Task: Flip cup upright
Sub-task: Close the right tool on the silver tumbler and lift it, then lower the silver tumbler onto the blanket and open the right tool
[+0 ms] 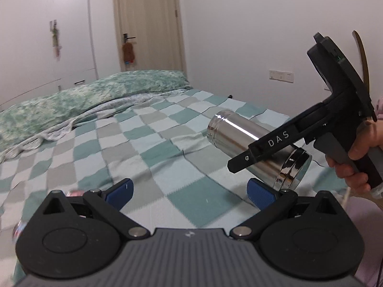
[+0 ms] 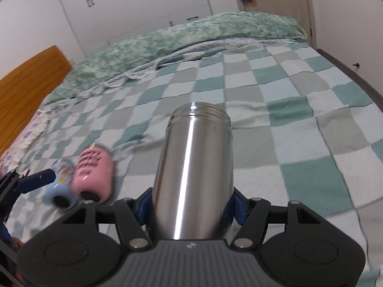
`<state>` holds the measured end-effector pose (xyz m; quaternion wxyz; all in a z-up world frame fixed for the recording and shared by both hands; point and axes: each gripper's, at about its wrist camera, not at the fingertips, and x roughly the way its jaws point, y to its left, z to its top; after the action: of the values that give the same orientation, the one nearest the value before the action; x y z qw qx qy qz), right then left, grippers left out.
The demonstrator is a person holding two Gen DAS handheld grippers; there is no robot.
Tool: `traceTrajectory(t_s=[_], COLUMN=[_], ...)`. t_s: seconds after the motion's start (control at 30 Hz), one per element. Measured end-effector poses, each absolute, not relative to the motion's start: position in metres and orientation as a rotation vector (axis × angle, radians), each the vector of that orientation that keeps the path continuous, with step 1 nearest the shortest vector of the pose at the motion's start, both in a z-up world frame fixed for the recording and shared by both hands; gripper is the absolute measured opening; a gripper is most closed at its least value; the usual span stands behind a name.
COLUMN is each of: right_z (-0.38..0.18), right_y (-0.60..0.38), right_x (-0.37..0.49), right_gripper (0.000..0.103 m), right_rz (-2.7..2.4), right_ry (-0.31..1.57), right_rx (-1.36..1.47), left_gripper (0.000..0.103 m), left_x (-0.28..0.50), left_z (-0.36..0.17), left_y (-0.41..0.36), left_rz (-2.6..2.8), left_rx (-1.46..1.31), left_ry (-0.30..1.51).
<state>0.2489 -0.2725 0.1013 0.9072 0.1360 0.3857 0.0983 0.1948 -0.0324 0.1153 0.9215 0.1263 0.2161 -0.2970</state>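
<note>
A shiny steel cup [image 2: 194,167] is clamped between the blue pads of my right gripper [image 2: 190,206] and held lying along the fingers, its threaded mouth pointing away over the bed. In the left wrist view the same cup [image 1: 241,141] hangs tilted above the checked blanket, mouth to the upper left, with the right gripper [image 1: 241,162] across it. My left gripper [image 1: 189,191] is open and empty, low over the blanket, just left of the cup's base.
A checked green, grey and white blanket [image 2: 299,110] covers the bed. A pink cup [image 2: 94,172] and a light blue cup [image 2: 61,186] lie on their sides at the left. A rolled green quilt [image 1: 83,95] lies along the far side. A wooden headboard [image 2: 26,83] stands left.
</note>
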Motion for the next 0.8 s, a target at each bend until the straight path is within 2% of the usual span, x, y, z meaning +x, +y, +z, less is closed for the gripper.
traceTrajectory(t_s=[0.33, 0.6, 0.8], right_z=[0.057, 0.012, 0.011], right_y=[-0.244, -0.233, -0.232], right_x=[0.181, 0.172, 0.170], right_gripper=[0.064, 0.064, 0.064], right_rz=[0.260, 0.188, 0.182], right_ry=[0.893, 0.928, 0.904], right_rx=[0.315, 0.274, 0.259], left_gripper=[0.103, 0.103, 0.103], left_x=[0.112, 0.080, 0.068], left_z=[0.090, 0.077, 0.075], left_y=[-0.010, 0.008, 0.009], left_rz=[-0.487, -0.419, -0.399], left_rx=[0.262, 0.220, 0.183], left_ry=[0.532, 0.573, 0.579])
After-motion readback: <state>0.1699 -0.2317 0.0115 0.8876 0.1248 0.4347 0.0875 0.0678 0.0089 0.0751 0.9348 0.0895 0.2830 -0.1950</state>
